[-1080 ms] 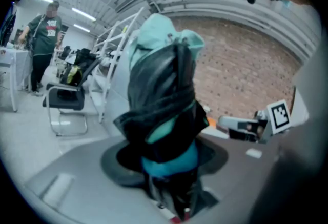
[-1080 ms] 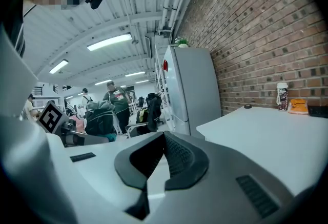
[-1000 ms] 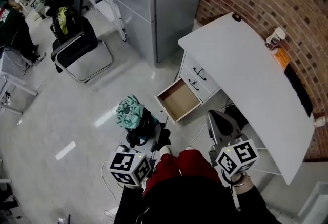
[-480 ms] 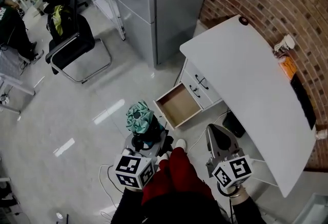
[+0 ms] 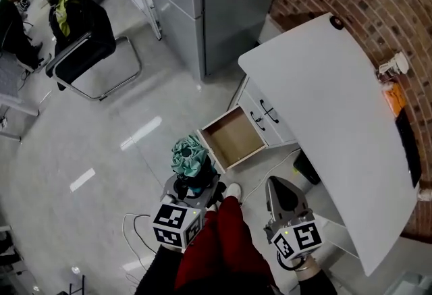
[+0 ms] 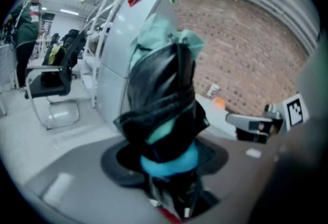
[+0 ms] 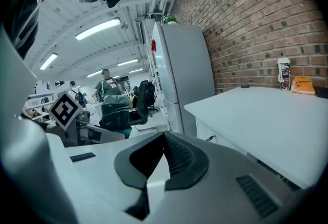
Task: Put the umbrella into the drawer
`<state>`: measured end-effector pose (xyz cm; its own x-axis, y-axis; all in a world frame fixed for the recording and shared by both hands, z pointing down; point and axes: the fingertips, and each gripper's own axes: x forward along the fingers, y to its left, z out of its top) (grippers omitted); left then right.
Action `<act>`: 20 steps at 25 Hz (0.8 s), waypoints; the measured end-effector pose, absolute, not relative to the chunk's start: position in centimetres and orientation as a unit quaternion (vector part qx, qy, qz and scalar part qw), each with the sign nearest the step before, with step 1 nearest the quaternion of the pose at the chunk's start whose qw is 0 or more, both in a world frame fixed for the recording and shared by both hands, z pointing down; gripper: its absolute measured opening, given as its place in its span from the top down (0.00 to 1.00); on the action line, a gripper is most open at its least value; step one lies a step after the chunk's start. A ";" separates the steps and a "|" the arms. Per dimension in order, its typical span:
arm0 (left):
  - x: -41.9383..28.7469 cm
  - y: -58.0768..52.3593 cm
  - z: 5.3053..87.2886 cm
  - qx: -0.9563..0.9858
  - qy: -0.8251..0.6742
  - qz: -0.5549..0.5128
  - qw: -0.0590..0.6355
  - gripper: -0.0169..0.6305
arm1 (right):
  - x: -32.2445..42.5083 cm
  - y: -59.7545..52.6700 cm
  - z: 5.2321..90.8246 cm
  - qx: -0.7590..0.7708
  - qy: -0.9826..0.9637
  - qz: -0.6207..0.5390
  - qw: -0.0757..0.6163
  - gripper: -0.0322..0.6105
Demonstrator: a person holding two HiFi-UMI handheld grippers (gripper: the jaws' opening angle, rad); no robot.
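Head view: left gripper is clamped on the folded umbrella, teal and black, bunched end pointing away from the person. Left gripper view confirms it, jaws tight on the umbrella's lower part. Right gripper has its jaws together with nothing between them and sits near the worktop edge.

Drawer is pulled out and looks bare inside. Umbrella is just beside its front left corner, above the floor, not yet over the opening.

Step in hand, I'd say: carry it over and lay it in. Suggestions:
- line the umbrella up with the drawer's longer side first; can't tell if it fits the short way
- lower it below the rim before letting go
- watch for loose fabric catching the front panel
- right gripper is free to steady the drawer front
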<state>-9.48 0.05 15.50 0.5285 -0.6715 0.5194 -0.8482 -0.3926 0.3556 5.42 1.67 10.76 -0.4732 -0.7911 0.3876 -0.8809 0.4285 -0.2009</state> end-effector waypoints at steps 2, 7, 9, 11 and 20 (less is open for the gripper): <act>-8.8 -0.6 17.2 0.820 -0.458 0.154 0.306 0.62 | 5.6 1.1 12.5 0.498 -0.836 0.197 0.124 0.95; -7.4 -1.7 21.5 0.814 -0.452 0.170 0.323 0.62 | 5.7 -0.1 17.0 0.495 -0.832 0.210 0.136 0.95; -6.9 -2.3 23.2 0.813 -0.451 0.171 0.328 0.62 | 5.7 -0.7 18.6 0.494 -0.831 0.214 0.138 0.95; -6.4 -2.8 24.8 0.812 -0.450 0.171 0.331 0.62 | 5.8 -1.2 20.1 0.494 -0.830 0.217 0.141 0.95; -5.8 -4.0 31.7 0.802 -0.451 0.181 0.347 0.62 | 5.8 -2.5 27.4 0.478 -0.831 0.235 0.161 0.95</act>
<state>-5.84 -3.96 31.65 0.5280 -0.5983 0.6027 -0.8489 -0.3533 0.3931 5.79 -2.49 27.37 -0.4907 -0.7186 0.4928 -0.8703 0.4320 -0.2366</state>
